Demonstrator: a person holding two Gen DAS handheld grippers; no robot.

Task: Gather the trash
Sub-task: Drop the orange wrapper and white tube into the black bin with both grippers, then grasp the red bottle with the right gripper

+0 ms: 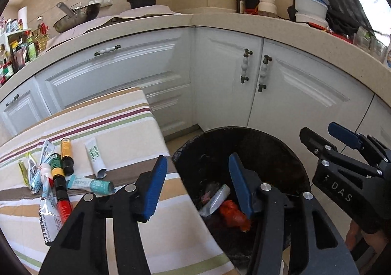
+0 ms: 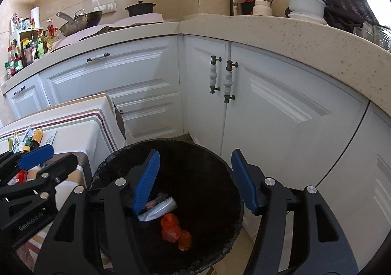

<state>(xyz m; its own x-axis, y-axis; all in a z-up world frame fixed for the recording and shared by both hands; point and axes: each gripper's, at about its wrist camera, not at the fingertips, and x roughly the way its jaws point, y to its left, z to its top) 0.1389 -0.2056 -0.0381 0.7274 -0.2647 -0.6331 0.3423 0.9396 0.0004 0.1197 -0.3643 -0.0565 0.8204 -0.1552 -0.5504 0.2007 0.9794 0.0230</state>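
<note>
Both your claws hang spread and empty over the black-lined round trash bin point(image 2: 220, 165): left claw point(image 1: 198, 184), right claw point(image 2: 195, 182); inside the bin lie a crumpled orange-red wrapper point(image 2: 174, 228) and a silver foil packet point(image 2: 158, 209); more tubes and wrappers point(image 1: 61, 172) crowd the striped counter's point(image 1: 146, 226) left edge.

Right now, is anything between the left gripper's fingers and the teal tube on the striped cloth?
No. In the left wrist view only bare striped cloth lies between the left gripper and the teal tube.
</note>
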